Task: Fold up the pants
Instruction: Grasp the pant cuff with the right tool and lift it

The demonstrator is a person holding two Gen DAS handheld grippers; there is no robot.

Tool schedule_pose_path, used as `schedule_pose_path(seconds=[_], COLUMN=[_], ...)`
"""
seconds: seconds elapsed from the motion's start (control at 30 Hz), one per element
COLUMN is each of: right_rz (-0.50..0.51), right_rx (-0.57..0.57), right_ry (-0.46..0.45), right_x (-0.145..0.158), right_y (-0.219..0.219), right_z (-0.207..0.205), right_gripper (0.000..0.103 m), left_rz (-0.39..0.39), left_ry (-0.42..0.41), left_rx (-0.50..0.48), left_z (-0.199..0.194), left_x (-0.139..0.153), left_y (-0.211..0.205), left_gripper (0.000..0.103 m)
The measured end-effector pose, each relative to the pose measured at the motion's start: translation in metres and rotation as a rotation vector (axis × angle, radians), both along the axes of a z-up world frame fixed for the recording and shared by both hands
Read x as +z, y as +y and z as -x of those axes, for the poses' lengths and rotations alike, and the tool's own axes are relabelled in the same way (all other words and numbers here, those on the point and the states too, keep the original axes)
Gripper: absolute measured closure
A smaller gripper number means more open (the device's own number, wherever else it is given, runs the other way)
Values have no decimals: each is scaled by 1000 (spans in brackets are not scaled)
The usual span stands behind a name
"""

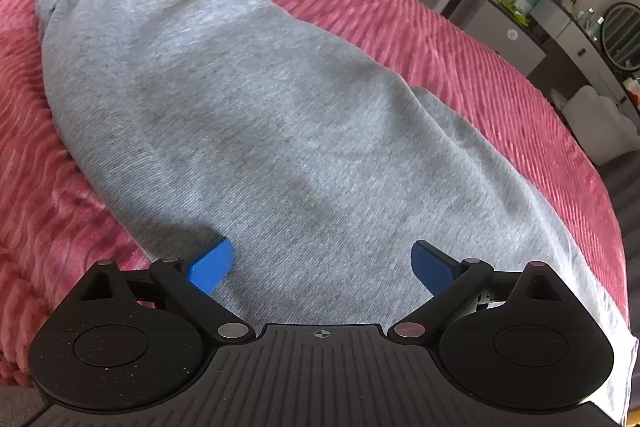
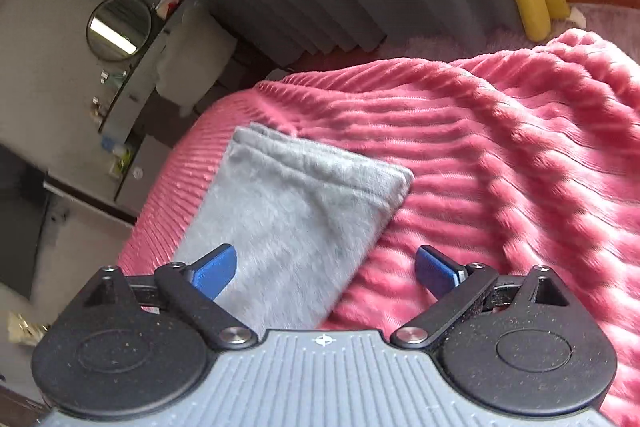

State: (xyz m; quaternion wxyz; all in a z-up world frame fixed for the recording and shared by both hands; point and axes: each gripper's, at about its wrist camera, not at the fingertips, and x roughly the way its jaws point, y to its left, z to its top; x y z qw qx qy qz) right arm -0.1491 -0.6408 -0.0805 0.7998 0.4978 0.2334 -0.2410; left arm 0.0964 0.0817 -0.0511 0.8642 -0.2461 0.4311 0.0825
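The grey pants (image 1: 256,115) lie stretched out on the pink ribbed blanket (image 1: 420,39), running straight ahead of the left gripper (image 1: 322,265), whose jaws stand wide apart over the cloth, holding nothing. The right gripper (image 2: 326,269) is likewise wide open and empty, the pants' hem end (image 2: 296,195) ahead under its left finger, its right finger over bare blanket.

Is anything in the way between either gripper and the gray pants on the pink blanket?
Nothing visible. The left gripper is open directly over the gray pants; the right gripper is open at their edge on the pink blanket.
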Motion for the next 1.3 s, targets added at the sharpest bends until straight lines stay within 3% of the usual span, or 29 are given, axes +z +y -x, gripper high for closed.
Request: schedule_pose_path(seconds=[0.13, 0.2, 0.37, 0.57, 0.73, 1.07, 1.3], right_rz=[-10, -9, -37, -118, -266, -210, -239], right_rx=[-12, -23, -13, -1, -58, -27, -62], right_ry=[2, 13, -30, -113, -227, -227, -187], right_x=[-3, -2, -9, -30, -51, -56, -50], right_y=[-7, -10, -17, -26, -41, -39, -39], right_z=[-11, -10, -12, -12, -4, -8, -10], right_gripper=[30, 53, 73, 74, 77, 86, 90], left_rz=[-20, -27, -64, -84, -92, -92, -88], left_ry=[5, 8, 20, 27, 32, 34, 34], left_rx=[-3, -3, -10, -10, -13, -15, -13], left_z=[0, -1, -3, -4, -6, -7, -7], left_x=[1, 1, 0, 0, 0, -1, -1], left_y=[-3, -4, -10, -13, -14, -15, -15], left_gripper=[4, 4, 4, 3, 3, 3, 3])
